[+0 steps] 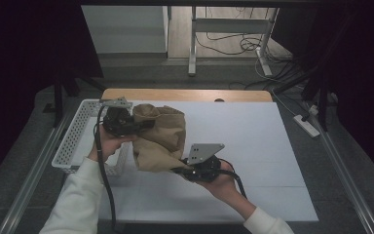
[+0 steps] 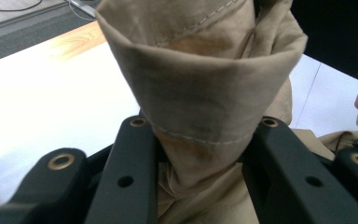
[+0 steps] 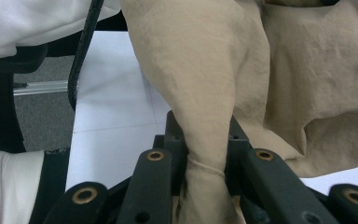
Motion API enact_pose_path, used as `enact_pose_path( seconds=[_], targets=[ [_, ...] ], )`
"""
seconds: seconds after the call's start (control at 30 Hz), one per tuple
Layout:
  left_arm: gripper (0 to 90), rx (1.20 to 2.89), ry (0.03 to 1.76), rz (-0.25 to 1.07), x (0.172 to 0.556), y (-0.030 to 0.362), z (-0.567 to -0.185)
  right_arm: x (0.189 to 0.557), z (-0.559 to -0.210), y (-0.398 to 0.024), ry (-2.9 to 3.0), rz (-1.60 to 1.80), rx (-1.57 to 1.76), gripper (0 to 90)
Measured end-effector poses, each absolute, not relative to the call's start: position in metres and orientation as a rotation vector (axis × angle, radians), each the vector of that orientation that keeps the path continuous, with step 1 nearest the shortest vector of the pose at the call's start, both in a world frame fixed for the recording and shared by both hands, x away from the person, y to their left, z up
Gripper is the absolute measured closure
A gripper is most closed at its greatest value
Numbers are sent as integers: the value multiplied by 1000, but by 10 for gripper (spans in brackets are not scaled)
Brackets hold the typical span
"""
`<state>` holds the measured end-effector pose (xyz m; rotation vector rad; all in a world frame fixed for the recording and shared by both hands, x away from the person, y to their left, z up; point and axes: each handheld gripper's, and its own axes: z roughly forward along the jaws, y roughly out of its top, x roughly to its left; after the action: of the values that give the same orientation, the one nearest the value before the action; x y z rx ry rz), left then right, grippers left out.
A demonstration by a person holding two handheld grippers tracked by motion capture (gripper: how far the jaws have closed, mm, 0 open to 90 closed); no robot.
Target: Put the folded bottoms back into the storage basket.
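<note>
Cloth (image 1: 159, 138) hangs between both grippers, lifted off the table (image 1: 253, 146), tan fabric with stitched hems, bunched and folded.

Left gripper (image 1: 126, 122) holds the upper far end, near the basket (image 1: 75, 139). Left gripper view: jaws clamped on a gathered hem (image 2: 200, 135), fabric rising straight ahead of the jaws in a rolled cone.

Right gripper (image 1: 187, 168) holds the lower near end, toward the table's middle. Right gripper view: jaws pinched tight on a narrow twisted corner (image 3: 205, 172), rest of the cloth fanning up and away to the right.

Key relation: the cloth's long axis runs diagonally, from left gripper at far-left down to right gripper at near-right. The grippers are close together, so there is a lot of slack, and the bulk sags in a lump between them, nearer the left one. Judgement: the next move turns on drawing the two ends apart along that diagonal to take the slack out, or swinging it left over the basket. Left hand is nearer the basket, just beside its right wall.

Surface: flat white sheet on the table, wood edge (image 1: 185, 95) showing at the far side, no other objects on it. White perforated basket sits at the left edge, partly off the sheet.

Room: dim, dark curtains at both sides, grey floor, metal rails along the table, a power strip (image 1: 308, 125) at right, cables and a desk frame behind.
</note>
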<state>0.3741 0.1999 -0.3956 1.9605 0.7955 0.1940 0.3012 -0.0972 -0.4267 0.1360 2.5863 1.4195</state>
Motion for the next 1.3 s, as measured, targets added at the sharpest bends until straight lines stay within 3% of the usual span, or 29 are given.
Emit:
enact_pose_path(
  seconds=[1.3],
  targets=[
    [717, 1930, 854, 218, 367, 237, -390, 308, -423, -64, 2586, 1472, 95, 770]
  ],
)
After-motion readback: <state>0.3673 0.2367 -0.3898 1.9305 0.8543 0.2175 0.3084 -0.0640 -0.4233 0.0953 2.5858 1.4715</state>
